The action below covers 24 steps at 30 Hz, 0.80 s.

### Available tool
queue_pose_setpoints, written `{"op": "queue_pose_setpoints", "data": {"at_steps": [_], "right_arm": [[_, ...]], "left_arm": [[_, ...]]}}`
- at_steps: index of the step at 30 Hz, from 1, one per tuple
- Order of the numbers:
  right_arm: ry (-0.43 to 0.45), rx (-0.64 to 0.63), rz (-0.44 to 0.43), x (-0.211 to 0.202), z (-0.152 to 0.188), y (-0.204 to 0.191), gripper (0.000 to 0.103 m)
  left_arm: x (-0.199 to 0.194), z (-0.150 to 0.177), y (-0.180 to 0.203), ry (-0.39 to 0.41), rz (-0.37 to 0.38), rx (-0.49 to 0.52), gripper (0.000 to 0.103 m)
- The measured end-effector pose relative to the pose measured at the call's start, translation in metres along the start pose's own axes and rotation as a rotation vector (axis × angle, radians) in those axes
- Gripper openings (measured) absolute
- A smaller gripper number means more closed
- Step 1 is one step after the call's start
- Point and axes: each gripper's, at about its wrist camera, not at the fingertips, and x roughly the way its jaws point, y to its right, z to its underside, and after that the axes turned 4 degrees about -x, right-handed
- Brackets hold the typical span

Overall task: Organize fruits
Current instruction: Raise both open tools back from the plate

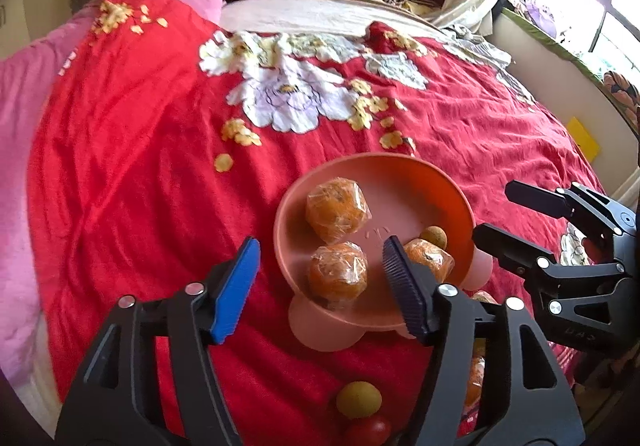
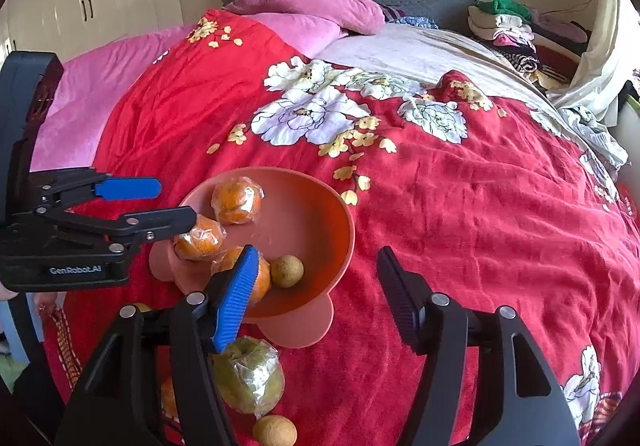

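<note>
Open tool (image 1: 320, 286) above upright bowl (image 1: 404, 170)

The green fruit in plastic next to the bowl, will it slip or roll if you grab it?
The green fruit looks round, so it may roll. Its crinkly shiny wrap could slide under the pads. The soft blanket probably slows it.

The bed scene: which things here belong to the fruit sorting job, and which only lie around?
Part of the job:
- pink bowl
- three wrapped oranges in it
- small tan fruit in it
- wrapped green fruit on the cover
- red fruit on the cover

Only lying around:
- pink pillow
- folded clothes
- red flowered cover
</note>
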Motion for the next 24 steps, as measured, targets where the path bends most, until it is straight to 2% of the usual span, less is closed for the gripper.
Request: {"op": "queue_pose_setpoints", "data": {"at_steps": [13, 24], "right_arm": [[0.056, -0.002, -0.006, -0.021, -0.001, -0.007, 0.076], [0.104, -0.002, 0.001, -0.044, 0.000, -0.015, 0.084]], "left_arm": [[-0.045, 0.002, -0.004, 0.116, -0.071, -0.012, 0.076], [-0.068, 0.010, -0.002, 0.162, -0.104, -0.015, 0.090]]}}
